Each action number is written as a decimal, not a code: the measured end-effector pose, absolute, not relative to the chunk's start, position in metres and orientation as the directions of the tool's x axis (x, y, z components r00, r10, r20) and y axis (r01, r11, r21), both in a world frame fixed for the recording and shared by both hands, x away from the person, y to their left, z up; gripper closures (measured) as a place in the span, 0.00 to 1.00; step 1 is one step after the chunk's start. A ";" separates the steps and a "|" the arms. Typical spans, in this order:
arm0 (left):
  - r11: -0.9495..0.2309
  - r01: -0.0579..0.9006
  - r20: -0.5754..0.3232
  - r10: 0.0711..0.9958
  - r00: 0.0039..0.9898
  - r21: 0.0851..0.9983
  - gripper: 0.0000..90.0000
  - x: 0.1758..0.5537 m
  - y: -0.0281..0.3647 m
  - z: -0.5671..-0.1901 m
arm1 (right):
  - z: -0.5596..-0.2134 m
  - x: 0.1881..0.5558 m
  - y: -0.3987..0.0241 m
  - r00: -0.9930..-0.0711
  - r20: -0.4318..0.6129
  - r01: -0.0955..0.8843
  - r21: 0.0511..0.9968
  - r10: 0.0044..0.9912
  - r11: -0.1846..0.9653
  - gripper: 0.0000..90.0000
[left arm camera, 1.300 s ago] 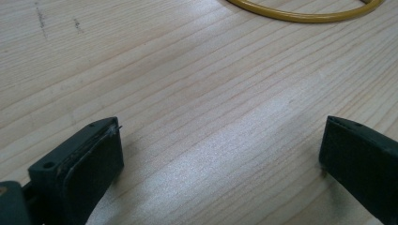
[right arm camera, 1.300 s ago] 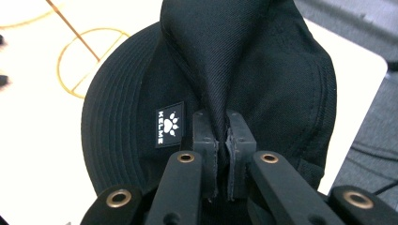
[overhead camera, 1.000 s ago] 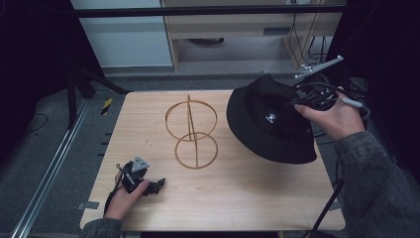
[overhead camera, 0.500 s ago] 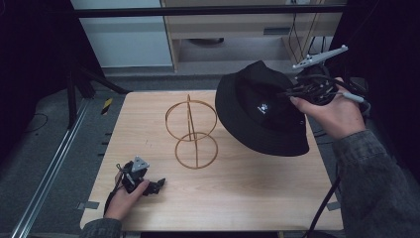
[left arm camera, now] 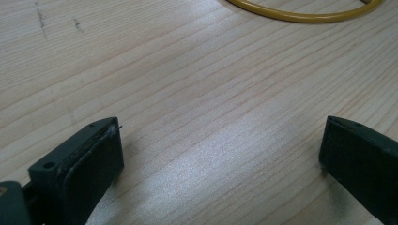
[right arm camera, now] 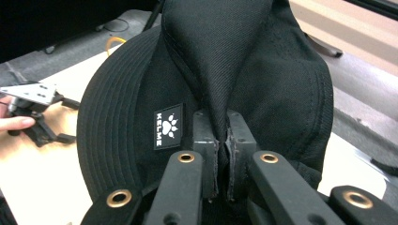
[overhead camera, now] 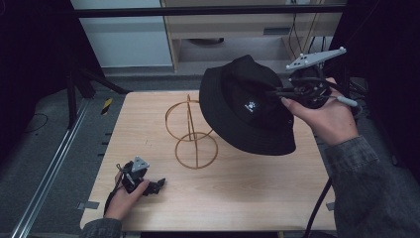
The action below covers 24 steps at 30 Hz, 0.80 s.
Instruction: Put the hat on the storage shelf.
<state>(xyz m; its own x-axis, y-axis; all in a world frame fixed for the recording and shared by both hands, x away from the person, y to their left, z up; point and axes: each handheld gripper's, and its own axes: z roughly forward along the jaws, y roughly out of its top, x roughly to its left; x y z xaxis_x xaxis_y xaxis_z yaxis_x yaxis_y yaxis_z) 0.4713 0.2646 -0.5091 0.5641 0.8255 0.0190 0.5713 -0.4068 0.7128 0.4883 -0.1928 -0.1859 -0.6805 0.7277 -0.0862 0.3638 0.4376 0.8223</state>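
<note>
Jaws of the right gripper (right arm camera: pixel 220 140) pinch a fold of the black hat (right arm camera: pixel 244 70); left gripper (left arm camera: pixel 220 154) gapes empty.

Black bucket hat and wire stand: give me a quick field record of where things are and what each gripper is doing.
hat: black bucket hat, lifted off the table, hanging over its right half
grip: right gripper shut on a fold of the hat's crown
stand: gold wire stand, upright at table centre, bare
hat vs stand: hat's edge close to the stand's top ring; contact cannot be told
left gripper: left gripper open, low over the wooden table, holding nothing
</note>
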 end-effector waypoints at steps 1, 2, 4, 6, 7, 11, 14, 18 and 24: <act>-0.407 0.571 0.019 0.826 0.564 0.713 0.00 0.471 0.265 -0.509 | -0.183 0.487 -0.186 -0.691 -0.093 0.350 0.825 0.717 0.444 0.95; -0.407 0.571 0.019 0.826 0.564 0.713 0.00 0.471 0.265 -0.509 | -0.183 0.487 -0.186 -0.691 -0.093 0.350 0.825 0.717 0.444 0.95; -0.407 0.571 0.019 0.825 0.564 0.713 0.00 0.471 0.265 -0.509 | -0.181 0.488 -0.180 -0.701 -0.095 0.340 0.827 0.707 0.448 0.95; -0.407 0.571 0.019 0.825 0.565 0.712 0.00 0.471 0.265 -0.509 | -0.179 0.489 -0.173 -0.711 -0.098 0.333 0.825 0.697 0.456 0.95; -0.409 0.571 0.020 0.824 0.566 0.712 0.00 0.471 0.265 -0.509 | -0.178 0.490 -0.165 -0.719 -0.104 0.325 0.824 0.687 0.465 0.95; -0.409 0.572 0.019 0.824 0.566 0.712 0.00 0.471 0.265 -0.509 | -0.177 0.494 -0.151 -0.733 -0.112 0.311 0.822 0.670 0.477 0.95; -0.404 0.572 0.017 0.826 0.563 0.713 0.00 0.471 0.264 -0.509 | -0.178 0.497 -0.143 -0.741 -0.111 0.304 0.824 0.663 0.478 0.95; -0.406 0.573 0.017 0.826 0.563 0.712 0.00 0.471 0.265 -0.509 | -0.180 0.501 -0.133 -0.754 -0.111 0.296 0.823 0.648 0.485 0.95; -0.408 0.571 0.021 0.826 0.563 0.712 0.00 0.471 0.265 -0.509 | -0.182 0.508 -0.122 -0.762 -0.104 0.293 0.825 0.639 0.483 0.95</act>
<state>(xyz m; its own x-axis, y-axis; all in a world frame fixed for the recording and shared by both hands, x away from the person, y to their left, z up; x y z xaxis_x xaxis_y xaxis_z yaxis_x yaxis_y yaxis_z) 0.4713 0.2647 -0.5089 0.5635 0.8259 0.0209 0.5714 -0.4078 0.7122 0.5081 -0.1222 -0.1822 -0.7623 0.6389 -0.1038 0.2927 0.4832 0.8251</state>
